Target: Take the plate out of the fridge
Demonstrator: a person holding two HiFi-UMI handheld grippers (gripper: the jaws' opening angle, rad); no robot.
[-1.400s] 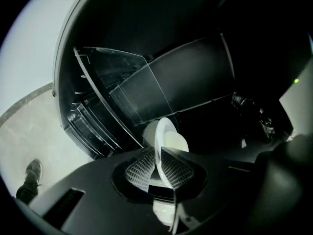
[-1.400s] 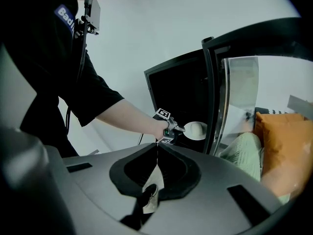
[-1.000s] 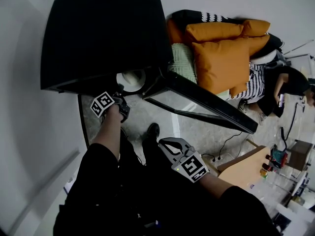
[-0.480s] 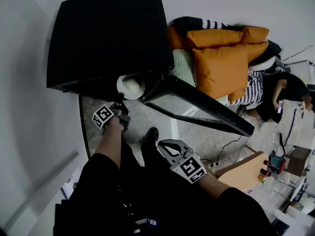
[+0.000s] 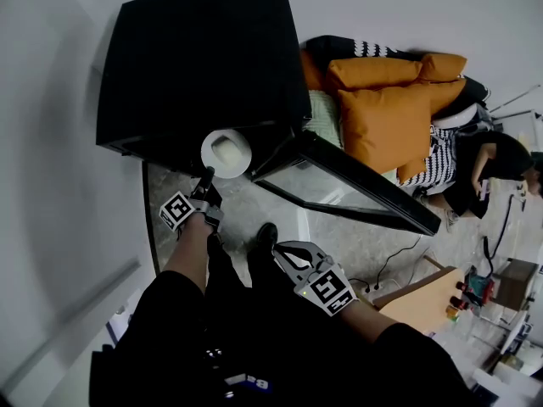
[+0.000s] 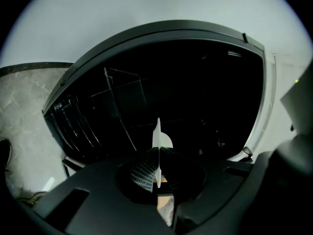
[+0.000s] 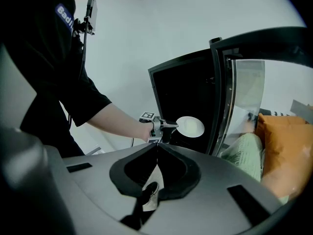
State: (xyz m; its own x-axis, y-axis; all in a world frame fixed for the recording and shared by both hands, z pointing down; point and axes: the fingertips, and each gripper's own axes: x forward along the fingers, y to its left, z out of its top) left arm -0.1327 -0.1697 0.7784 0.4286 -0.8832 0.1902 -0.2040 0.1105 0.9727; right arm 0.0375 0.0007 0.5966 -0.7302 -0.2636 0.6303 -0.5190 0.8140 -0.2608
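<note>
While the left gripper pinches the plate edge-on, fridge just beyond its jaws, the right gripper sits closed, empty.

— What can't you make out?
— From my left claw the plate shows edge-on only, a thin white sliver, its face hidden; inside the fridge is black, its shelves barely lines.
— And from your head?
— The fridge's top hides its inside; the seated person is cut by the right edge; the bits on the desk are too small to name.
</note>
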